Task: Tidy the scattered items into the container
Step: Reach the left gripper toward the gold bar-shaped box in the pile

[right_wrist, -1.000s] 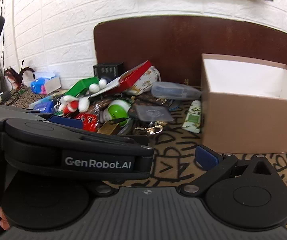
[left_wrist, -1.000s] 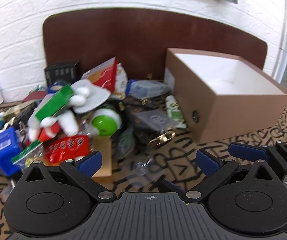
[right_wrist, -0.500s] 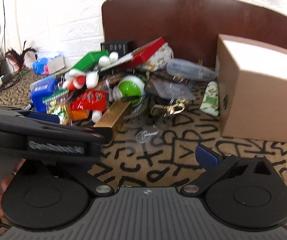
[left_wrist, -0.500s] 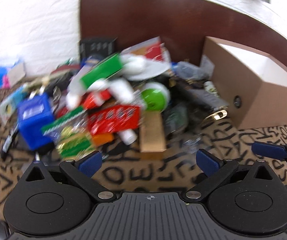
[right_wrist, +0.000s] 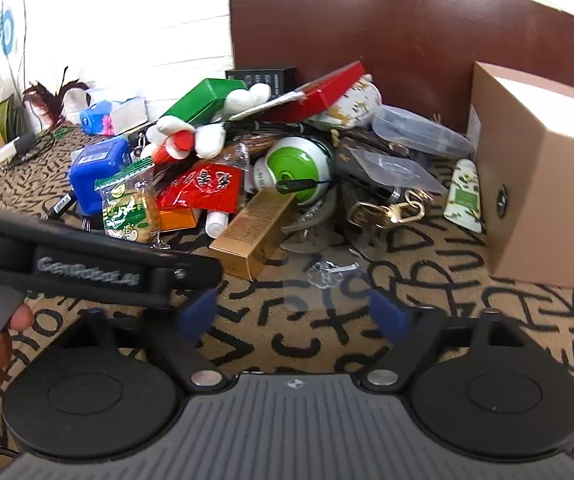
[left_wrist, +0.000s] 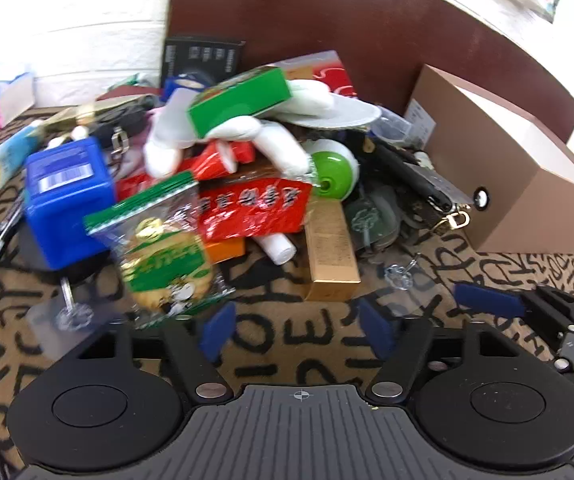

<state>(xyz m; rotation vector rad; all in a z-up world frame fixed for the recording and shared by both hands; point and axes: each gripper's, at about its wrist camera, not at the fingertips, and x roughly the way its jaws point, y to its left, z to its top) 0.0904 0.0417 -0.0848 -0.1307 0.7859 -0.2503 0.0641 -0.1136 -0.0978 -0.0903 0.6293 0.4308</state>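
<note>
A pile of scattered items lies on a patterned cloth: a blue box (left_wrist: 67, 196), a green-and-clear snack packet (left_wrist: 163, 252), a red packet (left_wrist: 255, 210), a gold box (left_wrist: 333, 252), a green-and-white ball (left_wrist: 333, 170) and a green box (left_wrist: 239, 100). The brown cardboard container (left_wrist: 499, 176) stands open at the right, also in the right wrist view (right_wrist: 543, 184). My left gripper (left_wrist: 299, 332) is open and empty, just in front of the snack packet and gold box. My right gripper (right_wrist: 291, 316) is open and empty, short of the gold box (right_wrist: 255, 228).
A dark brown board (right_wrist: 387, 32) and a white brick wall stand behind the pile. A small clear trinket (right_wrist: 325, 272) lies on the cloth in front of the pile. The left gripper's body (right_wrist: 87, 264) crosses the left of the right wrist view.
Both grippers have moved left and tilted down toward the pile. The pile now looms closer in the left view, and the box has slid to the right edge.
</note>
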